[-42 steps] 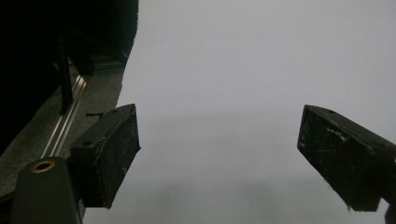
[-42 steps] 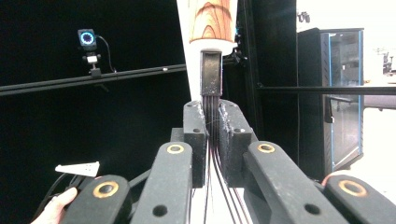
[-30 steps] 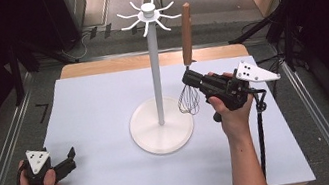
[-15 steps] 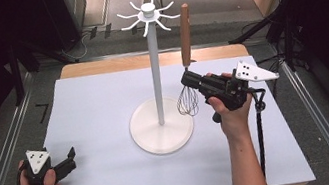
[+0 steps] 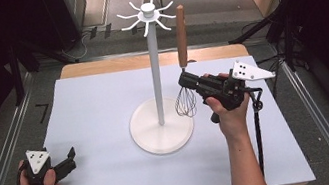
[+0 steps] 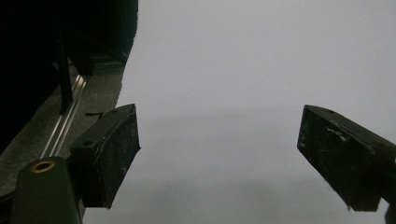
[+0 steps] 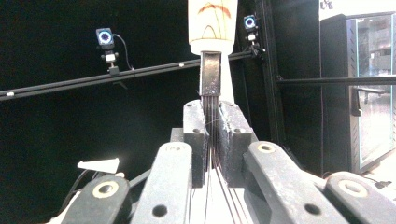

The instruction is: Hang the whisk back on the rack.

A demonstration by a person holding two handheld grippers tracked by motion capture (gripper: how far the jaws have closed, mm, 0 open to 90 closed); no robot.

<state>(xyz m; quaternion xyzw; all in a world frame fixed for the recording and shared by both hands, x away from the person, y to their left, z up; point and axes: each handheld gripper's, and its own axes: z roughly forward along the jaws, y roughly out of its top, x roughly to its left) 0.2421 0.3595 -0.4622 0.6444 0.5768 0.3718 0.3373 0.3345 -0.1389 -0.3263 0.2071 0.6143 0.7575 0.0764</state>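
Observation:
A whisk [image 5: 180, 44] with a wooden handle stands upright, handle up and wire head down, just right of the white hook stand [image 5: 154, 79]. My right gripper [image 5: 185, 80] is shut on the whisk's wires below the metal collar. In the right gripper view the jaws pinch the wire bundle [image 7: 211, 116], and the wooden handle [image 7: 212, 23] rises above them. The stand's round base [image 5: 159, 136] rests mid-table, and its hooks [image 5: 146, 13] spread at the top. My left gripper [image 5: 67, 159] rests open at the table's front left; its fingers [image 6: 109, 154] stand wide apart over bare white surface.
The table is covered by a white sheet [image 5: 94, 109], with a wooden edge at the back. Metal rails [image 5: 6, 159] run along both sides. A cable [image 5: 258, 127] hangs from the right gripper. Dark stands and equipment surround the table.

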